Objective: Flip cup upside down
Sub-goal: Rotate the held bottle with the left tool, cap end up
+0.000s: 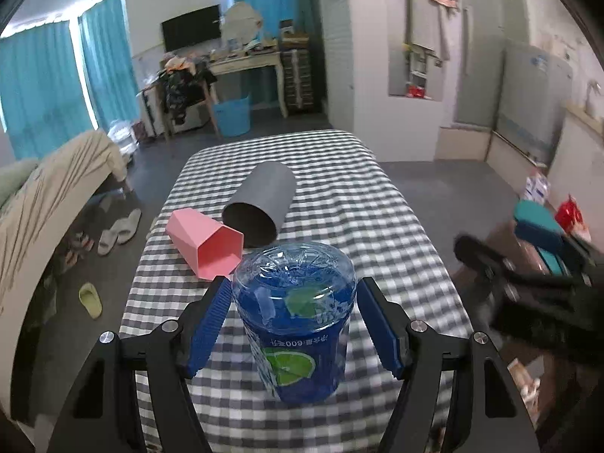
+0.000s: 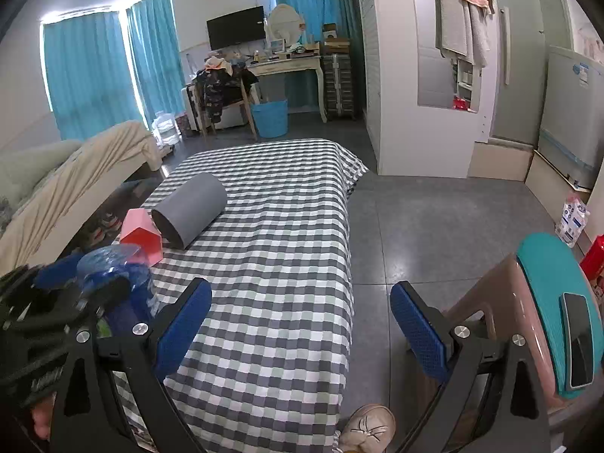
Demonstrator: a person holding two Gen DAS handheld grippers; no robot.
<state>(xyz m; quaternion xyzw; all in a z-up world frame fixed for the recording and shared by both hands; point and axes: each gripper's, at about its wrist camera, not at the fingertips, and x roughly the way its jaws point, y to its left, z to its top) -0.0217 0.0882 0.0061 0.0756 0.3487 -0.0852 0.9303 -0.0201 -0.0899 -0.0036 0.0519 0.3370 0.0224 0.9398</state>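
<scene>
Our left gripper (image 1: 294, 324) has its blue fingers (image 1: 209, 324) spread to either side of the blue cup (image 1: 296, 317), which stands between them on the checked counter (image 1: 377, 226). There is a visible gap on the right side and barely any on the left, so we judge that we are not pinching it. The cup's closed, ribbed end faces up and its printed label reads upside down, so its long axis runs straight up from the counter, across the line of our fingers, and it looks to us already inverted. Dead centre between the left pads and close in, it is plainly the left hand's object.

Ahead of the left fingertips, beyond the blue cup, the pink cup (image 1: 205, 243) and the grey cup (image 1: 260, 204) both lie on their sides, touching or nearly so, open mouths turned back toward us and a little to the left.

Our right gripper (image 2: 300, 330) hangs wide open with nothing between its fingers (image 2: 183, 330), over the near right edge of the counter and the floor beside it. From it, the blue cup (image 2: 120, 275) lies off past the left finger, and the two fallen cups lie ahead and to the left. We judge the left hand nearer to all of them; reaching either fallen cup means going forward past the blue one and closing across its side.
</scene>
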